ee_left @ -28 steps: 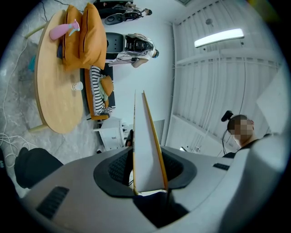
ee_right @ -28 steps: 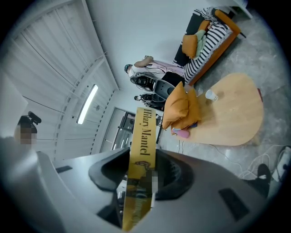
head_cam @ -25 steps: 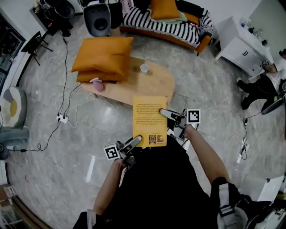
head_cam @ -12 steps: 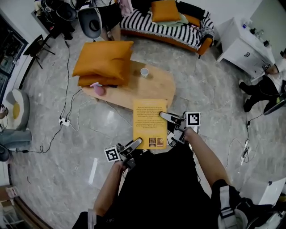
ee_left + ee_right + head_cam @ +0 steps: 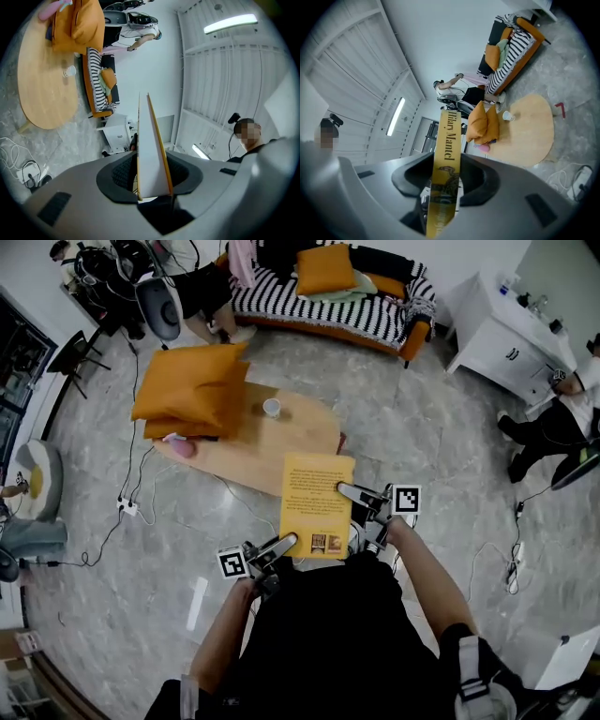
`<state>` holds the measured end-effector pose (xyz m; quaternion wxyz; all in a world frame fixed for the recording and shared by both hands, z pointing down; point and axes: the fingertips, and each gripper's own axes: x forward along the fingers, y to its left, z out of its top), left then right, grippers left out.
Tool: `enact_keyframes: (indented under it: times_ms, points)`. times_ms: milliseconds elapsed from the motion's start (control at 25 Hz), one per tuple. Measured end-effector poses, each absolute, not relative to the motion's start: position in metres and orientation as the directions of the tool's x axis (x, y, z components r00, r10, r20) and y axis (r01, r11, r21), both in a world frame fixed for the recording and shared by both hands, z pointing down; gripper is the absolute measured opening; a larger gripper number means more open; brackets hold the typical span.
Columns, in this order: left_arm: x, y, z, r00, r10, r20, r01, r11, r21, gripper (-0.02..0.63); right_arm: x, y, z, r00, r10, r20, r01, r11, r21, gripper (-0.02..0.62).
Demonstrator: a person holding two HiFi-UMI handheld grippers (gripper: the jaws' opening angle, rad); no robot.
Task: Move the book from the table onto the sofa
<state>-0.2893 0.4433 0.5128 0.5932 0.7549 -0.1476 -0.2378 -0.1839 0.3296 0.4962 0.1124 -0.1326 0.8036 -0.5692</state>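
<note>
1. Grey marble-pattern floor and white walls, a living-room set-up in the head view.
2. Yellow paperback book is off the desk. It is held flat in the air in front of the person's dark torso. Its far corner overlaps the desk's near edge in the head view.
3. Left gripper is clamped on the book's near edge. The left gripper view shows both pads pressed on the covers, with the white page block between them.
4. Right gripper is clamped on the book's right side. The right gripper view shows the yellow spine with black lettering between the pads.
5. Oval light-wood desk sits just beyond the book. It carries two stacked orange cushions, a small white cup and a pink object at the cushions' near edge.
6. Black-and-white striped sofa with an orange frame stands well beyond the desk, with an orange cushion on it.
7. White cabinet stands right of the sofa.
8. White power strip with cables lies on the floor left of the desk.
</note>
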Motion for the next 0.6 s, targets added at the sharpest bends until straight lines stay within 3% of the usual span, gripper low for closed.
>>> enact_keyframes:
  times_ms: [320, 600]
  points:
    - [-0.14, 0.416, 0.507, 0.816, -0.558, -0.148, 0.027, -0.219, 0.975, 0.149, -0.037, 0.295, 0.496, -0.929, -0.359, -0.093, -0.014, 0.284, -0.959, 0.161]
    - [-0.038, 0.4, 0.491, 0.845, -0.524, -0.107, -0.009, -0.214, 0.977, 0.149, 0.071, 0.285, 0.489, -0.91, -0.398, -0.116, 0.012, 0.254, -0.967, 0.161]
